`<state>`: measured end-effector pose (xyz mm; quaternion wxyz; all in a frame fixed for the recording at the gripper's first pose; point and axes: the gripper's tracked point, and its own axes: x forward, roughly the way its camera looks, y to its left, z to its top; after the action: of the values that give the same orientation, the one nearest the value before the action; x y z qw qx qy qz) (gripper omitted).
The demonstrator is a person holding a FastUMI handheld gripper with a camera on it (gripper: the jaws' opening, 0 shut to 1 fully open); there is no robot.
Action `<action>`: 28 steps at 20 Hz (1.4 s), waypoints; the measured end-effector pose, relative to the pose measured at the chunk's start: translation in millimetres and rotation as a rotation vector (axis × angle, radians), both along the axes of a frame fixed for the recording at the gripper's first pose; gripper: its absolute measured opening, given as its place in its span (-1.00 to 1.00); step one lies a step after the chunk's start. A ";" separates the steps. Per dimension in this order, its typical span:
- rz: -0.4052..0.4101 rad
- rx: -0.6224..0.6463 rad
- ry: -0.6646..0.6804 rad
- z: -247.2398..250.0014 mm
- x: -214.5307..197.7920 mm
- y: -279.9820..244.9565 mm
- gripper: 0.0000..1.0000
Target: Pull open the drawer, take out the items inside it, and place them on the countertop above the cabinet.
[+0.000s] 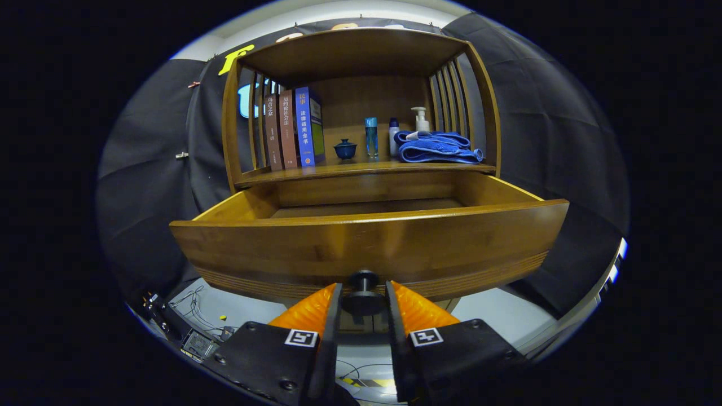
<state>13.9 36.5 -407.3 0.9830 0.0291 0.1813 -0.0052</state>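
— Where's your tool right now?

— My tool [364, 296] is low in front of the cabinet, at the front panel of the drawer [366, 248]. The fingers are narrow, one on each side of the dark round knob [364, 280]. They sit very close to it, but I cannot tell whether both are actually pressing on it.

— And the drawer itself?

— It is pulled out towards me. From my low angle I see its two side walls and a strip of the floor at the back; what lies nearer the front is hidden behind the panel, so I cannot tell what is in it.

— What's above it, left to right?

— On the counter [361, 169] above the drawer, under the curved wooden top of the cabinet: three books [293, 128] standing upright by the slatted left side, then a small dark blue lidded cup [345, 149], then a tall clear blue bottle [370, 137], then a small white bottle with a blue cap [393, 137], and a white pump bottle [420, 119] behind a folded blue towel [437, 148] that lies against the slatted right side.
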 end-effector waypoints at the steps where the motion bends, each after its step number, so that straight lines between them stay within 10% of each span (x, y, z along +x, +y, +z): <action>1: -0.004 0.002 -0.014 6.0 -1.3 -1.9 0.09; 5: 0.003 -0.012 -0.042 30.7 -6.3 -4.6 1.00; 16: 0.009 0.047 -0.060 145.2 20.6 -17.8 0.98; 28: 0.051 0.074 0.693 45.4 120.4 -2.0 0.99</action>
<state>134.3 34.6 -361.9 0.8612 0.0567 0.5049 0.0165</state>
